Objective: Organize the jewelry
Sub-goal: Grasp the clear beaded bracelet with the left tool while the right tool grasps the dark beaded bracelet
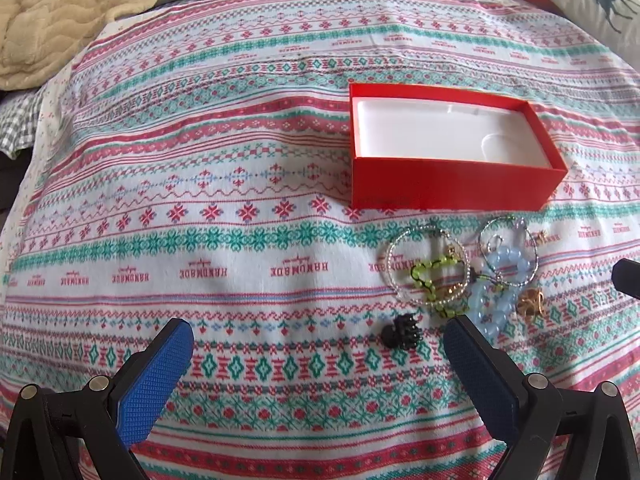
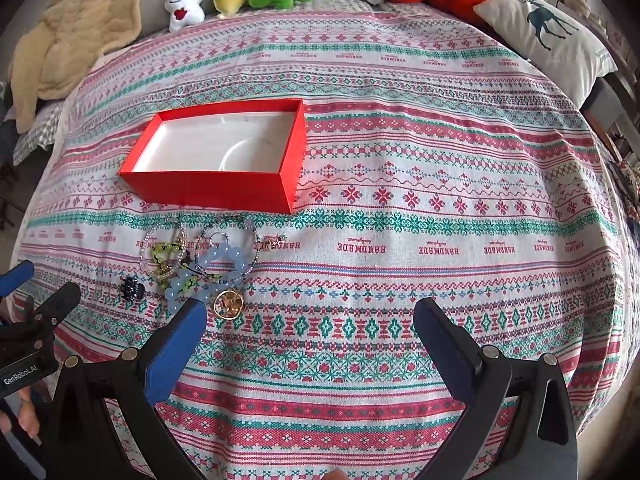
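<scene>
Over the bedspread [image 1: 240, 184] | both hand-held grippers, left [image 1: 318, 344] and right [image 2: 310, 322], spread wide, holding nothing | bedspread print: "HANDMADE" | left unit label: "GenRobot.AI"

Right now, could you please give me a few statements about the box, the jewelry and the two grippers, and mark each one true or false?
1. The red box holds no jewelry. True.
2. The light blue bead bracelet lies inside the box. False: it lies on the patterned cloth, in front of the box.
3. The left gripper is shut on the small black hair claw. False: its jaws are wide open and the claw lies loose between the fingertips.
4. The right gripper is open and holds nothing. True.
5. The round gold piece lies at the edge of the pile nearest the grippers. True.
</scene>
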The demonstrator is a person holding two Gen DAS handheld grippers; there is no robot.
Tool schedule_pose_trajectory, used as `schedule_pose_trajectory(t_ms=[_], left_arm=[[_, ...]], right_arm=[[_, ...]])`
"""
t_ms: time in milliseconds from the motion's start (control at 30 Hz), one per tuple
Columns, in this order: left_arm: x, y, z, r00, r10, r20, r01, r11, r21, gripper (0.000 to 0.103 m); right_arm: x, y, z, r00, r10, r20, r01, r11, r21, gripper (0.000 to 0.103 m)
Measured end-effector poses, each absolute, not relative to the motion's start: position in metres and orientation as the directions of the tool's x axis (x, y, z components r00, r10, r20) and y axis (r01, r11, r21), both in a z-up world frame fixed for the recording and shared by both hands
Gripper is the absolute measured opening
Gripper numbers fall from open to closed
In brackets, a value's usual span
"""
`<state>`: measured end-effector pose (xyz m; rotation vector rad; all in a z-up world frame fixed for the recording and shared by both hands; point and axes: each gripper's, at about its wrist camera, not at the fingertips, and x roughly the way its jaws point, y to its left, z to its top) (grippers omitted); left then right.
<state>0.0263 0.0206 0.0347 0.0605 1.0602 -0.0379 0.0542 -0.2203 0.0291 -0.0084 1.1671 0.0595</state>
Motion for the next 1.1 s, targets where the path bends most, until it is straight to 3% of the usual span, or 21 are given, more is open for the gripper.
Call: schedule_pose_trajectory(t_ms=[100,267,333,400,533,700,900,1100], left_arm=[[0.037,0.026,0.029,0.462,-0.046,-0.886,0.071,0.997,-0.015,0.096],[0.054,0.030,0.012,0.424,-0.175,-0.889,0.091,0.984,-0.150,0.078],[0.064,0.029,0.005,0.399,-0.231,-0.887,0.100,0.973,-0.209,0.067],[0.073,0.027,0.000,0.377,-0.288,-0.880,0.106,0.958,-0.268,0.049],[0.086,0.021,-0.010,0.347,-0.322,-0.881,0.106,0.947,-0.305,0.033],[0.097,0.017,-0.025,0.311,-0.335,-0.890,0.079,0.942,-0.327,0.021],[0.107,0.003,-0.039,0.290,-0.302,-0.908,0.073,0.953,-0.293,0.019],[0.117,-0.012,-0.045,0.302,-0.253,-0.919,0.057,0.967,-0.248,0.009]], right_arm=[[0.065,-0.218,0.028,0.368,0.093,-0.925,-0.093,0.994,0.063,0.099],[0.083,-0.217,0.010,0.320,0.191,-0.928,-0.116,0.980,0.162,0.073],[0.092,-0.216,-0.001,0.294,0.223,-0.929,-0.103,0.974,0.201,0.056],[0.101,-0.214,-0.010,0.267,0.262,-0.927,-0.092,0.965,0.247,0.043],[0.112,-0.207,-0.020,0.237,0.295,-0.925,-0.068,0.955,0.287,0.027],[0.117,-0.201,-0.028,0.196,0.290,-0.937,-0.038,0.957,0.289,0.022],[0.122,-0.196,-0.036,0.188,0.254,-0.949,-0.012,0.967,0.256,0.020],[0.127,-0.191,-0.040,0.199,0.219,-0.955,-0.017,0.975,0.220,0.007]])
